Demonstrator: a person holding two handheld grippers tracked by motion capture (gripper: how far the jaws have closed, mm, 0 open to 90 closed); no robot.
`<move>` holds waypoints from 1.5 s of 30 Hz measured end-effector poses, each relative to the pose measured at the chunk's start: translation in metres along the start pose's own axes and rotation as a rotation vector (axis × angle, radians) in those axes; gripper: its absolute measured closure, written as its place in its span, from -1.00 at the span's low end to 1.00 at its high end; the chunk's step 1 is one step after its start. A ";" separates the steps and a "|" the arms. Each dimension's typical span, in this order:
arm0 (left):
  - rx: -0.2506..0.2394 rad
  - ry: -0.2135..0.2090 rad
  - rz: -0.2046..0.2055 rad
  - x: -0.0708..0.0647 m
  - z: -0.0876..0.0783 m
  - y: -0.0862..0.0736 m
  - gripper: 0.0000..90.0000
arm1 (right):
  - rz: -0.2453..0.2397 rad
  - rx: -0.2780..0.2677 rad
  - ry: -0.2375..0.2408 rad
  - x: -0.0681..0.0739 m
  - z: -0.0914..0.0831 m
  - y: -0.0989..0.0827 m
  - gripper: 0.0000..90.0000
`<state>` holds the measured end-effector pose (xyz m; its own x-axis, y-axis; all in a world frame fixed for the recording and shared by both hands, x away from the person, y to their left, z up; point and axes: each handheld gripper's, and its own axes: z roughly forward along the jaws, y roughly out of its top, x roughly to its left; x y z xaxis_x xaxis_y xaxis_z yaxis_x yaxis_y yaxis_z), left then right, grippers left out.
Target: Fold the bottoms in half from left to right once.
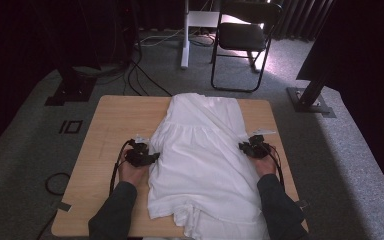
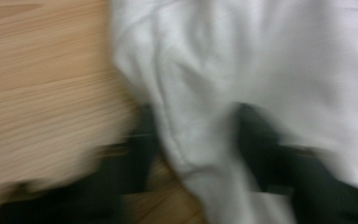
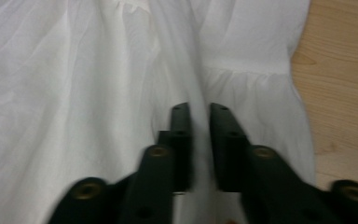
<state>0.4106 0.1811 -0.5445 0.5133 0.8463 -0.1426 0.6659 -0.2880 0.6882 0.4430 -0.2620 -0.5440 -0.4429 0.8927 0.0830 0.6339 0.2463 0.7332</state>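
Looking barely started: left gripper (image 1: 152,157) and right gripper (image 1: 243,146) jaws each pinch a side of the unfolded white dress (image 1: 205,150) on the table (image 1: 115,120).

No readable text or label anywhere (floor markings stay illegible).

1. Table (image 1: 110,120): bare wood lies open along the left side and the far left corner; passage there is unobstructed.
2. White garment (image 1: 205,150) covers the middle from far edge to near edge and overhangs the front, blocking any flat sweep across the centre.
3. Right side: a narrow bare strip only, between cloth and table edge.
4. Left gripper (image 1: 147,156) and right gripper (image 1: 245,146) stand at the cloth's two sides, each trailing cable.
5. Beyond the table: folding chair (image 1: 245,35), floor cables and stand bases, well apart.
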 end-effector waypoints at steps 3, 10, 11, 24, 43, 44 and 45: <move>-0.037 0.020 0.024 -0.004 -0.012 -0.003 0.99 | -0.017 -0.051 -0.029 0.001 -0.017 0.003 0.98; -0.111 0.086 0.057 -0.007 -0.071 -0.034 1.00 | 0.084 -0.138 -0.104 -0.026 -0.067 -0.010 0.99; -0.103 0.077 0.066 -0.008 -0.072 -0.038 1.00 | 0.081 -0.114 -0.114 -0.028 -0.065 -0.016 0.99; -0.033 0.100 0.082 -0.013 -0.072 -0.065 1.00 | 0.082 0.030 -0.074 -0.011 -0.052 -0.062 0.98; -0.137 0.025 0.028 -0.017 -0.121 -0.099 0.12 | 0.039 0.003 -0.018 0.034 -0.107 -0.098 0.11; -0.154 0.033 0.029 -0.014 -0.122 -0.092 0.09 | 0.037 -0.016 -0.016 0.034 -0.108 -0.091 0.02; -0.168 0.033 0.029 -0.012 -0.122 -0.084 0.08 | 0.031 -0.040 -0.010 0.034 -0.108 -0.081 -0.08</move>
<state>0.2820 0.2502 -0.5138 0.5111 0.8538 -0.0990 0.5498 -0.2362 0.8012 0.3080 -0.2919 -0.5276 -0.4171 0.9034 0.0993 0.6213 0.2037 0.7567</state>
